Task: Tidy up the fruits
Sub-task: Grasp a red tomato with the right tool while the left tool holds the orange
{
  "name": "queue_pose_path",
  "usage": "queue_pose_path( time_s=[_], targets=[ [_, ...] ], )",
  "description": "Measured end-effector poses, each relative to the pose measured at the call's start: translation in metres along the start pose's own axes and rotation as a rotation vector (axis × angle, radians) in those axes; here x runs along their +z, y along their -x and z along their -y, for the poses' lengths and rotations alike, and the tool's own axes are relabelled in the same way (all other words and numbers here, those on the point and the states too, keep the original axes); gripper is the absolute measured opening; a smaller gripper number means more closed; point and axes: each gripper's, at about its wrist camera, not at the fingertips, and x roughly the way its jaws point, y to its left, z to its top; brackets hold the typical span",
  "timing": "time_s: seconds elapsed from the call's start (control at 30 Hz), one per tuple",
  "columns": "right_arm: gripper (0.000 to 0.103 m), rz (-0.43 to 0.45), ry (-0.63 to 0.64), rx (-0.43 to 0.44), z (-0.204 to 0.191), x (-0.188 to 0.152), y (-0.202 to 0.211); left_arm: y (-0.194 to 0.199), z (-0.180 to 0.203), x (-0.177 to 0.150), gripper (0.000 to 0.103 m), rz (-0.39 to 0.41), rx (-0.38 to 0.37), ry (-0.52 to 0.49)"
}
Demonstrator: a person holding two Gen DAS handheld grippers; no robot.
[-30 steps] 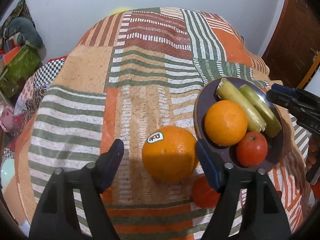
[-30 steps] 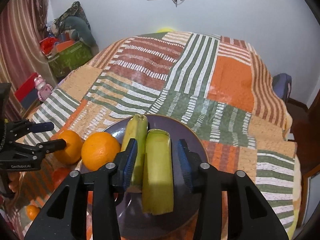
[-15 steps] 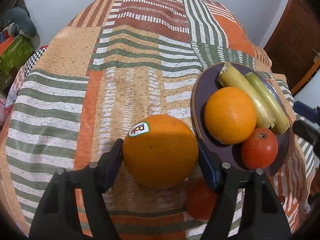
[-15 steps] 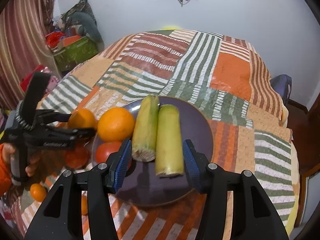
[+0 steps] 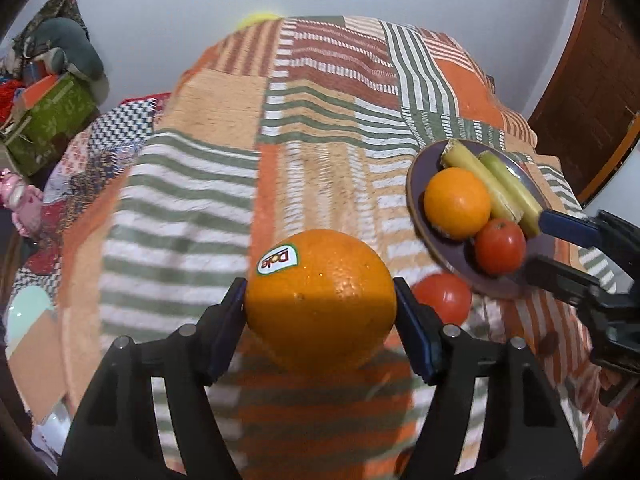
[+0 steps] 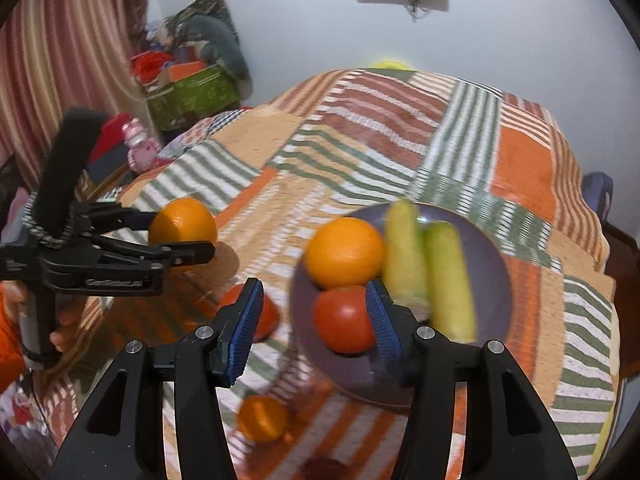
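My left gripper point(image 5: 320, 312) is shut on a large orange with a Dole sticker point(image 5: 320, 300) and holds it above the quilt; it also shows in the right wrist view point(image 6: 182, 228). A dark purple plate point(image 6: 496, 280) holds an orange point(image 6: 344, 252), a red tomato point(image 6: 344, 320) and two yellow-green stalks point(image 6: 448, 280). My right gripper point(image 6: 314, 324) is open and empty, just in front of the plate's near left rim. A second tomato point(image 6: 262, 312) and a small orange point(image 6: 262, 418) lie on the quilt.
The striped patchwork quilt point(image 5: 320, 128) covers the bed. Boxes, a pink toy point(image 6: 140, 148) and clutter stand at the left by the curtain. A wooden door point(image 5: 592, 80) is at the right. A dark object point(image 6: 320, 468) lies at the quilt's near edge.
My left gripper has closed on the large orange and lifted it off the quilt. My right gripper has pulled back and left from the stalks and stays open.
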Motion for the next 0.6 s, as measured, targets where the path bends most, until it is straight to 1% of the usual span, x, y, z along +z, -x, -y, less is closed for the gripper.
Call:
queue_pose_path(
  time_s=[0.1, 0.3, 0.4, 0.6],
  targets=[
    [0.050, -0.024, 0.010, 0.016, -0.014, 0.000, -0.011, 0.018, -0.010, -0.012, 0.070, 0.015, 0.003, 0.007],
    [0.051, -0.102, 0.030, 0.002, -0.035, -0.006, -0.040, 0.041, -0.024, -0.031, 0.069, 0.027, 0.002, -0.002],
    [0.051, -0.139, 0.035, -0.014, -0.039, -0.009, -0.051, 0.045, -0.026, -0.037, 0.069, 0.029, -0.007, -0.009],
    [0.050, -0.165, 0.057, -0.032, -0.047, -0.010, -0.060, 0.048, -0.027, -0.042, 0.070, 0.040, -0.031, -0.002]
  ],
)
